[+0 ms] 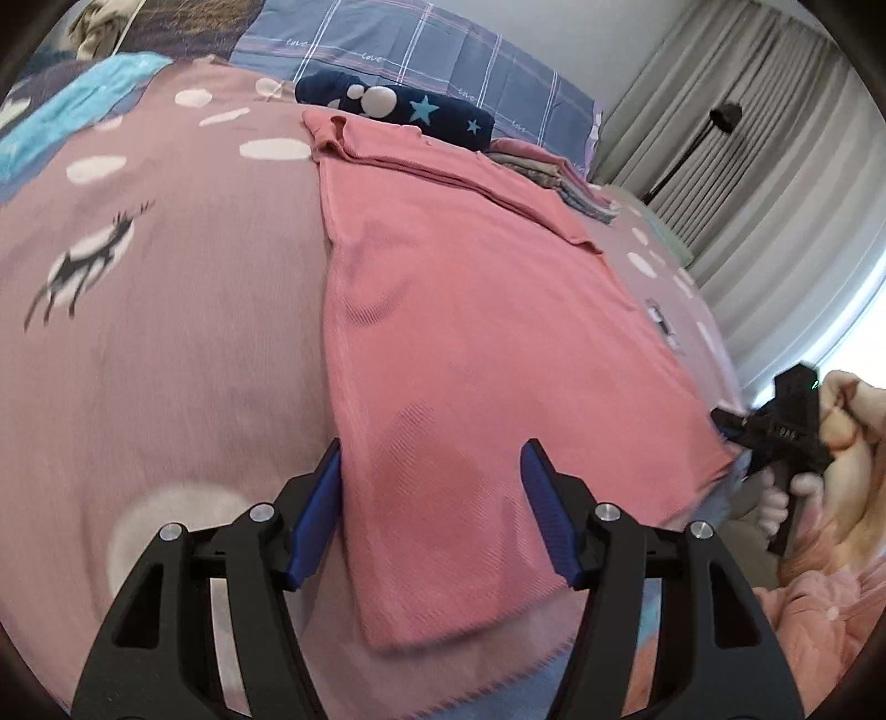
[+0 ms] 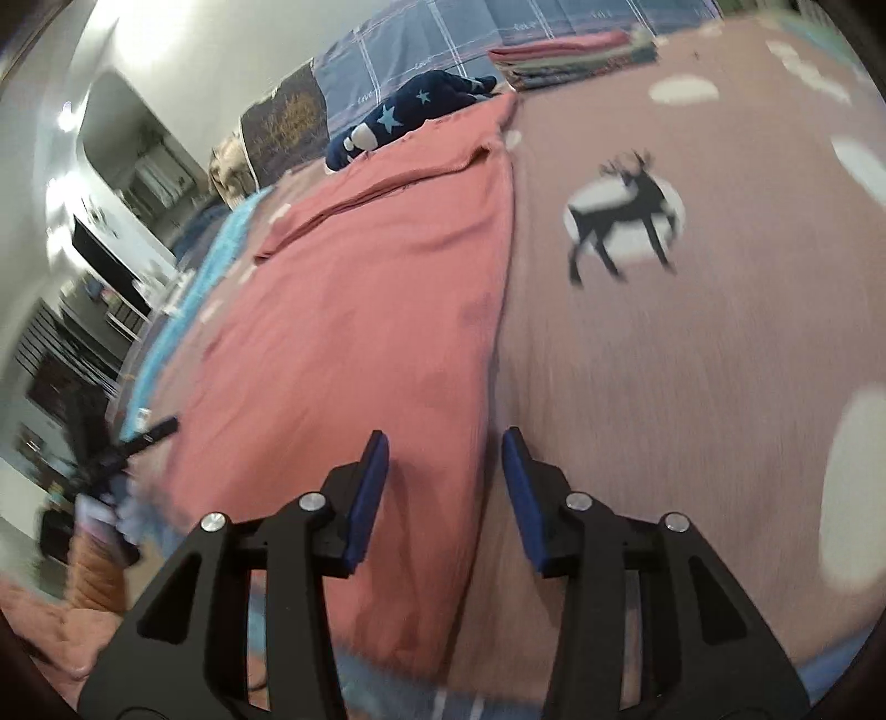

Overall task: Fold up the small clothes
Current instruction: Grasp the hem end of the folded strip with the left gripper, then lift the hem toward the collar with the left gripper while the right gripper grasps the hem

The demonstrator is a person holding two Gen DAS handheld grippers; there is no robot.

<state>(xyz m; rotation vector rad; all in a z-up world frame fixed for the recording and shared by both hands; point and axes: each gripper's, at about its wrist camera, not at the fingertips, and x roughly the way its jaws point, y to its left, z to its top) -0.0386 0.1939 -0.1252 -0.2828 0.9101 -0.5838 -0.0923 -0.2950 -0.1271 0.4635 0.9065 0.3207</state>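
A salmon-pink ribbed garment (image 1: 470, 343) lies spread flat on the pink bedspread, with one sleeve folded across its far end. My left gripper (image 1: 432, 459) is open over the garment's near left corner, its jaws on either side of the hem, holding nothing. My right gripper (image 2: 446, 448) is open over the garment's (image 2: 360, 332) near right edge, empty. The right gripper also shows at the right of the left wrist view (image 1: 775, 437), and the left gripper shows blurred at the left of the right wrist view (image 2: 127, 448).
The pink bedspread (image 1: 166, 343) has deer and white ovals printed on it. A navy star-patterned cloth (image 1: 398, 111) lies beyond the garment. A stack of folded clothes (image 2: 570, 58) sits at the far end. A plaid pillow (image 1: 415, 50) and grey curtains (image 1: 775, 166) are behind.
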